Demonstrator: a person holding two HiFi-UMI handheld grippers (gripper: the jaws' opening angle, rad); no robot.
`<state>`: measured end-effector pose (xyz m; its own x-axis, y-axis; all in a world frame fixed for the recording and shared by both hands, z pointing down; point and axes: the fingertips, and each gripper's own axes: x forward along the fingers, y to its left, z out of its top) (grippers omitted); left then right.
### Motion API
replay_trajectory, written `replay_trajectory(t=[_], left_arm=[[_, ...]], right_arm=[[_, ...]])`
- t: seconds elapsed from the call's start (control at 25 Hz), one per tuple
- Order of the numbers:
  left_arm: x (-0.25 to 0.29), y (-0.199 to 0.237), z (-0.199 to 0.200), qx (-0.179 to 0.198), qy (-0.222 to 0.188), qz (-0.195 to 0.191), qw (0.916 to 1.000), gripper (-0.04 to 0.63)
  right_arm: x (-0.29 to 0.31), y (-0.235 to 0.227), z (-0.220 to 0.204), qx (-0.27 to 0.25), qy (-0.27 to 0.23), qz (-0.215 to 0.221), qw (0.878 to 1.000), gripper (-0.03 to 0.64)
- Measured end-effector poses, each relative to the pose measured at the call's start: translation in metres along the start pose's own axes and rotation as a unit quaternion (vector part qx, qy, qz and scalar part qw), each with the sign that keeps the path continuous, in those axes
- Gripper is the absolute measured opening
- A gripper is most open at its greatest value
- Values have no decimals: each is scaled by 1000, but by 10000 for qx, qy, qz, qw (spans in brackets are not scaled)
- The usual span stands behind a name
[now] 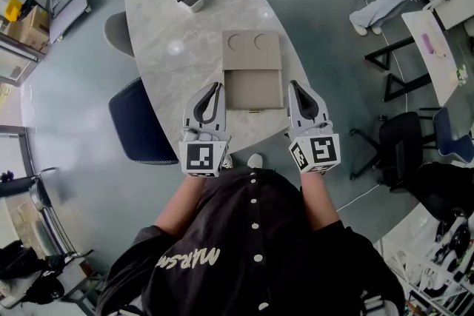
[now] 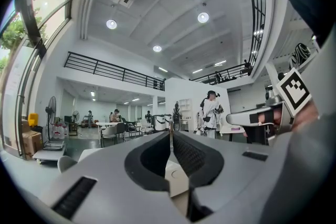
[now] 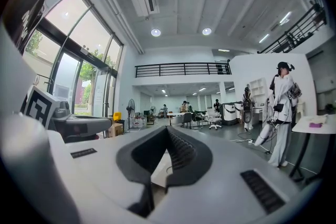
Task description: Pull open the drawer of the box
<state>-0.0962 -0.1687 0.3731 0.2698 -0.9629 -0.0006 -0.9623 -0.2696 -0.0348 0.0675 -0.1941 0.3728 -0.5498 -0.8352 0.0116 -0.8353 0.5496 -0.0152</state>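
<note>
Jaws are pressed together on both sides with nothing in them. My left hand-held gripper (image 1: 217, 87) and right hand-held gripper (image 1: 295, 85) point level over the near edge of the pale marble-look oval bench (image 1: 163, 26). Sitting between them, just past the tips, is the flat tan cardboard-looking box (image 1: 252, 48) with two round cutouts on top.

The nearer half is a plain tan panel (image 1: 254, 89). Honestly, I can't tell whether that's the drawer sticking out partway or just more of the box. There's a small tab (image 1: 254, 111) at its near edge, and my guess is that's the spot to pinch.

It looks light and a bit flimsy to me. The whole thing would probably slide toward me on that smooth top unless the other hand-held gripper pins the cutout end down. I'd squeeze gently, since thin board crushes easy.
</note>
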Motion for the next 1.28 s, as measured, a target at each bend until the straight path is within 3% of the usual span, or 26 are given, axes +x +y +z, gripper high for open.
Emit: replay_trajectory(t=[1.28], left_arm=[[-2, -1, 2, -77, 48, 10, 10000, 28]], right_arm=[[0, 4, 2, -83, 10, 55, 9999, -3]])
